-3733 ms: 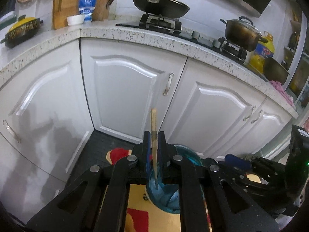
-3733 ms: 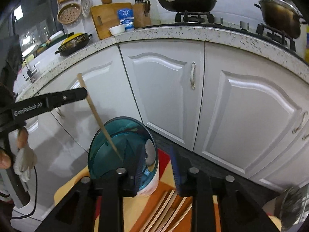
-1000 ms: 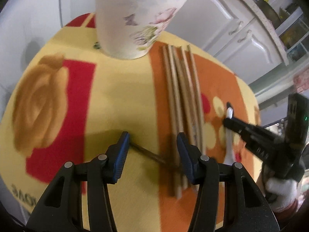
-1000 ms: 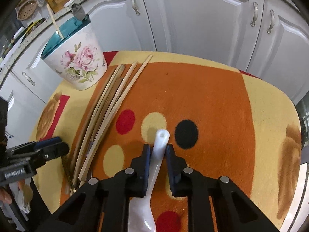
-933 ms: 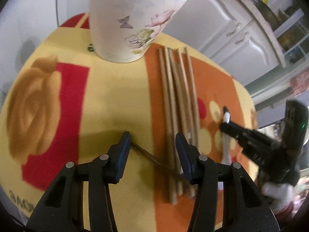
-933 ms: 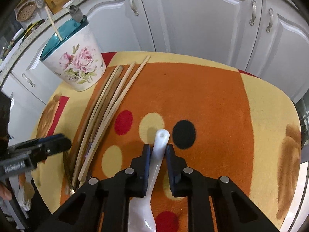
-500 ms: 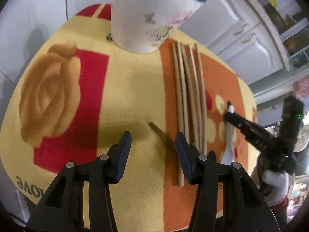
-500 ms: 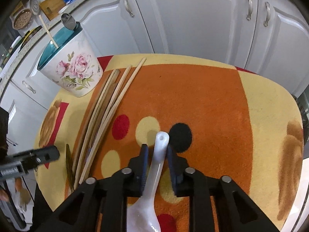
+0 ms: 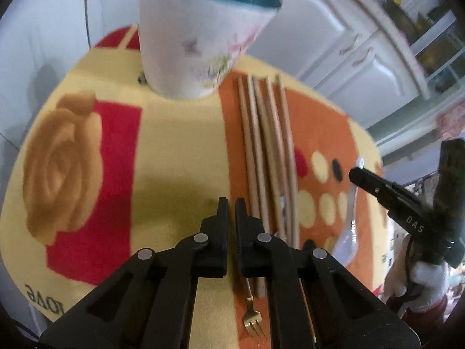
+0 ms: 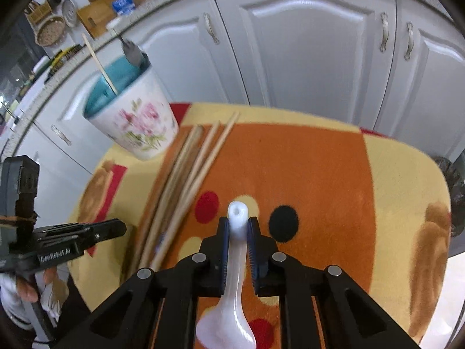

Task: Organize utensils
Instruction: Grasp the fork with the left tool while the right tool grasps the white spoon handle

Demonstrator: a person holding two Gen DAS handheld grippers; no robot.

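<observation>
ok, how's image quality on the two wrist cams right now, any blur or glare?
Left wrist view: motion blur smears the cup and cabinets; fork stays fairly sharp. Right wrist view: milder blur, spoon crisp in the right claw, fisheye bends the counter edge.

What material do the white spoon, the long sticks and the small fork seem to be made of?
White soup spoon in the right gripper: probably glazed ceramic; glossy, thick, though plastic is possible. Long tan chopsticks: likely wood or bamboo, matte. Small gold fork under the left gripper: seemingly metal, with a brassy shine.
</observation>
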